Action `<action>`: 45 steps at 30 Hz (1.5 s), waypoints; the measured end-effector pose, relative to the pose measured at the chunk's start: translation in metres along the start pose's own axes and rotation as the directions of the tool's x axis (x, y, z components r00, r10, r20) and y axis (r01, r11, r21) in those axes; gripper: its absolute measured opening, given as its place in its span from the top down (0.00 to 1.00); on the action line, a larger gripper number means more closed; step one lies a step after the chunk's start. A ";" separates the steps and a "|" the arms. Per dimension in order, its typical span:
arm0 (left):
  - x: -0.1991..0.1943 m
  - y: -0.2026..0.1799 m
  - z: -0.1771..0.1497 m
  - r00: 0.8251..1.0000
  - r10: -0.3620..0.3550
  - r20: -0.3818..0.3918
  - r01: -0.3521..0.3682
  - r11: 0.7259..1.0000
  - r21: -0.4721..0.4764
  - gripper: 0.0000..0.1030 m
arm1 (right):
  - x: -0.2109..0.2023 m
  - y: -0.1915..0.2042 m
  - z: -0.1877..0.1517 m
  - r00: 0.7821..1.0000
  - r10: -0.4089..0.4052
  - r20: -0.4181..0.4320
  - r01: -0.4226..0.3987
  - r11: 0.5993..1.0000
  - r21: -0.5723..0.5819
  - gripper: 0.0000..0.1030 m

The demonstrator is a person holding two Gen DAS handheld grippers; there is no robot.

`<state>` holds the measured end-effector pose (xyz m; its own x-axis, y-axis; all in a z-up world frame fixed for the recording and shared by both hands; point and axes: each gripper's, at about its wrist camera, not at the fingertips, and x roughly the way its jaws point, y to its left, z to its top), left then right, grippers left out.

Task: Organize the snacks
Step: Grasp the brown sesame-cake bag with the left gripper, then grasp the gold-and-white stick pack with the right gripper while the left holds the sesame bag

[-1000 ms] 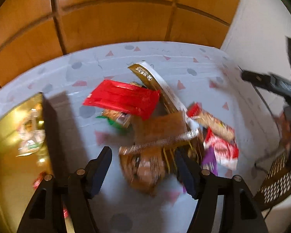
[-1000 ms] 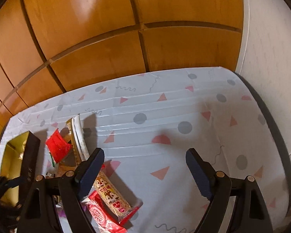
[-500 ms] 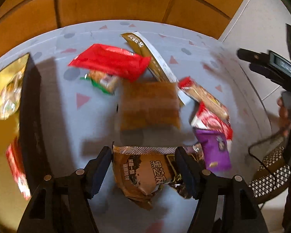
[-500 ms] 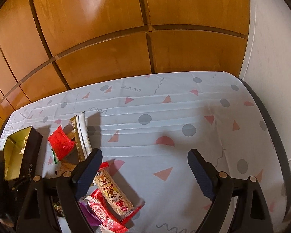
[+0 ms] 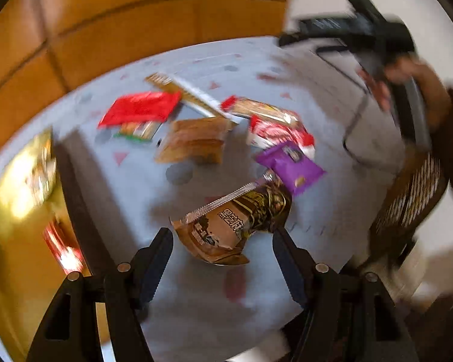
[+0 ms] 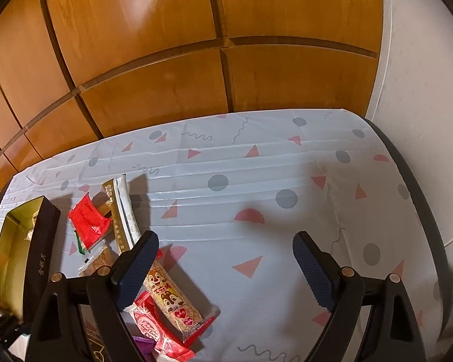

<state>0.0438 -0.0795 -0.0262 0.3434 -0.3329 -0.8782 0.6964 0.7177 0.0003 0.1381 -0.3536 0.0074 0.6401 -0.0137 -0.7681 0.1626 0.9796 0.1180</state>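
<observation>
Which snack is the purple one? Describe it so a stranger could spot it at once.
On the patterned tablecloth, find the snack pile right of the gold-lined box. At the pile's near right edge lies the purple packet, just past the brown sesame pouch. It is the only purple wrapper there.

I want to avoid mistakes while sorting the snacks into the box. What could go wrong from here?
1. The left gripper is open, and the brown packet lies tilted ahead of its jaws, so a grasp may catch only a corner.
2. The purple packet touches it and might be dragged along.
</observation>
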 end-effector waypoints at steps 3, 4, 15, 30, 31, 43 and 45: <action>0.013 -0.009 0.006 0.999 0.011 -0.035 -0.006 0.988 0.153 0.26 | 0.000 0.000 0.000 1.000 -0.002 -0.001 0.002 1.000 0.000 0.11; 0.018 -0.009 0.009 0.999 0.021 -0.047 -0.012 0.983 0.185 0.24 | 0.000 0.000 0.000 1.000 -0.002 -0.002 0.002 1.000 0.001 0.11; 0.073 -0.002 0.035 0.981 -0.082 -0.178 0.118 0.972 0.202 0.25 | 0.001 -0.008 0.003 1.000 0.012 -0.003 -0.012 0.999 0.047 0.11; 0.034 0.005 -0.020 0.999 -0.017 0.028 0.022 0.986 -0.168 0.62 | 0.009 0.002 0.000 0.999 -0.016 -0.038 0.015 1.000 -0.011 0.12; 0.033 0.008 -0.025 0.999 -0.017 0.042 0.024 0.982 -0.190 0.61 | 0.010 0.004 -0.001 0.999 -0.016 -0.046 0.015 1.000 -0.021 0.12; 0.024 0.008 -0.034 0.996 -0.014 0.090 0.035 0.971 -0.238 0.60 | 0.038 0.046 -0.021 0.973 0.136 -0.188 -0.154 0.984 -0.085 0.44; 0.029 0.010 -0.033 0.995 -0.026 0.095 0.049 0.966 -0.252 0.60 | 0.046 0.055 -0.018 0.962 0.183 -0.204 -0.198 0.978 -0.058 0.44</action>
<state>0.0402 -0.0620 -0.0672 0.3838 -0.4077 -0.8285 0.5310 0.8315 -0.1633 0.1635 -0.2966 -0.0328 0.4925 0.2064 -0.8455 -0.0113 0.9729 0.2309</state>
